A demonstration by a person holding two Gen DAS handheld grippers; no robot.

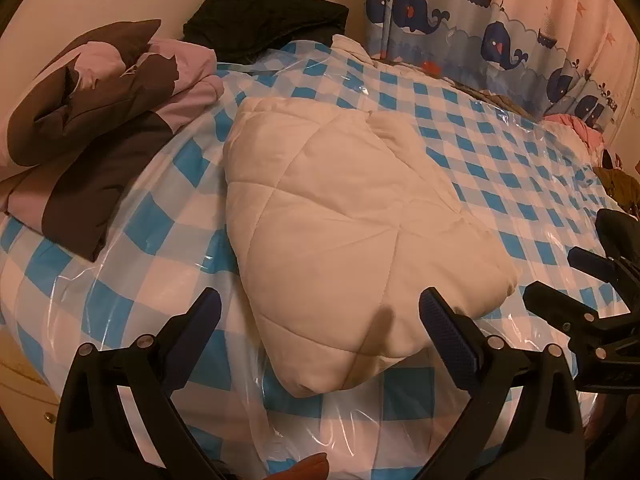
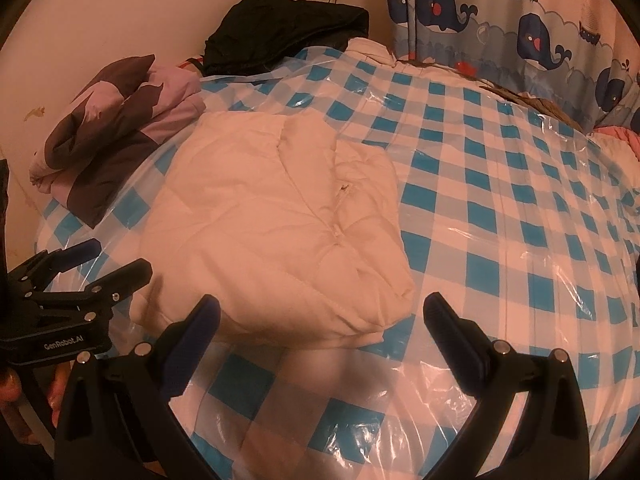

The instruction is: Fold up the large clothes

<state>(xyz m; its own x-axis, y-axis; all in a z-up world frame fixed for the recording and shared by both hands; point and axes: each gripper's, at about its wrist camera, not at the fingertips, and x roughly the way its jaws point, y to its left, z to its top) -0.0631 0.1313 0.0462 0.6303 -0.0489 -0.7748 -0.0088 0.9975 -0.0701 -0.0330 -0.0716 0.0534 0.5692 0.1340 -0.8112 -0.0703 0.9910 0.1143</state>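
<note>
A cream quilted padded garment (image 1: 340, 216) lies folded into a compact bundle on the blue-and-white checked bed cover (image 1: 500, 168). It also shows in the right wrist view (image 2: 276, 236). My left gripper (image 1: 320, 316) is open and empty, its fingers standing either side of the bundle's near edge, just above it. My right gripper (image 2: 320, 316) is open and empty, a little short of the bundle's near edge. The right gripper shows at the right in the left wrist view (image 1: 560, 276). The left gripper shows at the left in the right wrist view (image 2: 108, 260).
Clear plastic film covers the checked cover (image 2: 500, 208). A folded pink-and-brown garment (image 1: 92, 120) lies at the far left. A black garment (image 1: 264, 16) is heaped by the wall. A whale-print curtain (image 1: 500, 28) hangs behind the bed. Pink cloth (image 1: 580, 128) lies at the far right.
</note>
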